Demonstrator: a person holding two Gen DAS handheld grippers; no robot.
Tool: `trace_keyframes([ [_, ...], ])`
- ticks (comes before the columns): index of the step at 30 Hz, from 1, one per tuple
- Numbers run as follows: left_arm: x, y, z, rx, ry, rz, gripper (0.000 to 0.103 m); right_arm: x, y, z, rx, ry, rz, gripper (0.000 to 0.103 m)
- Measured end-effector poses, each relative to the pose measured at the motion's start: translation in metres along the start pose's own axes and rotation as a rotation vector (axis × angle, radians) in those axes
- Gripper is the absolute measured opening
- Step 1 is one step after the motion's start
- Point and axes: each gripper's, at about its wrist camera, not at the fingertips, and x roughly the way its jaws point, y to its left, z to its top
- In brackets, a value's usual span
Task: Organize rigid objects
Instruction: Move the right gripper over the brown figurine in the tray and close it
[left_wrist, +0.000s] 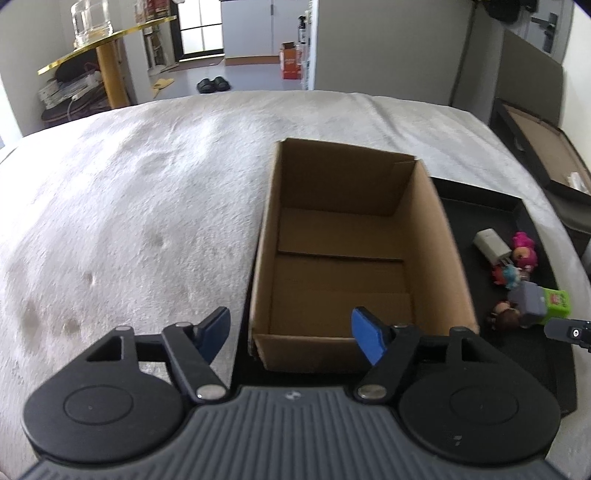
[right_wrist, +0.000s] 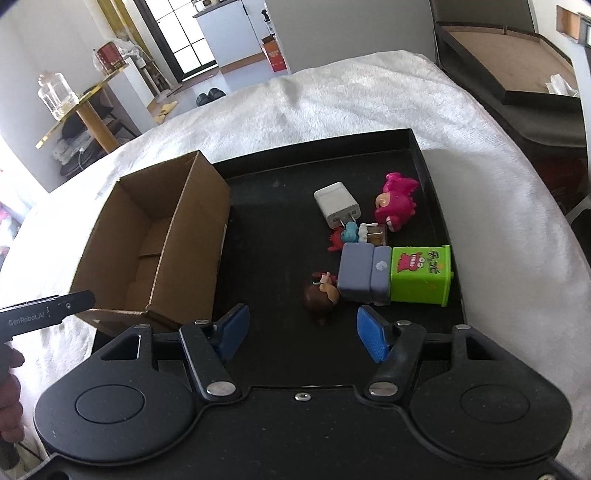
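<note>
An open brown cardboard box (right_wrist: 155, 236) stands empty on the left part of a shallow black tray (right_wrist: 280, 221) that lies on a white fleecy cover (left_wrist: 129, 192). To the right on the tray cluster a white wall charger (right_wrist: 337, 204), a pink dinosaur figure (right_wrist: 397, 201), a grey-blue block (right_wrist: 364, 273), a green cube (right_wrist: 421, 275) and a brown-haired doll (right_wrist: 322, 295). The left gripper (left_wrist: 291, 334) hangs released over the box's near edge; the right gripper (right_wrist: 303, 328) is released above the tray, just short of the doll.

White bedspread (left_wrist: 147, 184), gold shelf (left_wrist: 107, 40), bright window (left_wrist: 201, 26).
</note>
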Motion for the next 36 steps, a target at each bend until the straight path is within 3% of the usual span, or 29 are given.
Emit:
trace_keyframes([
  [16,0.022,-0.002,0.005,0.021,-0.027,0.084,0.051,0.048,0.012,-0.002,-0.041,0.019,-0.109,0.060],
  [29,0.028,0.001,0.001,0.005,-0.048,0.146,0.025,0.082,0.020,-0.005,-0.012,0.010,-0.168,0.060],
  [32,0.027,-0.004,0.001,0.018,-0.057,0.157,0.019,0.088,0.020,-0.006,-0.014,0.013,-0.196,0.037],
  [36,0.028,-0.009,-0.001,0.027,-0.076,0.168,0.012,0.080,0.022,-0.006,-0.016,-0.020,-0.179,0.032],
])
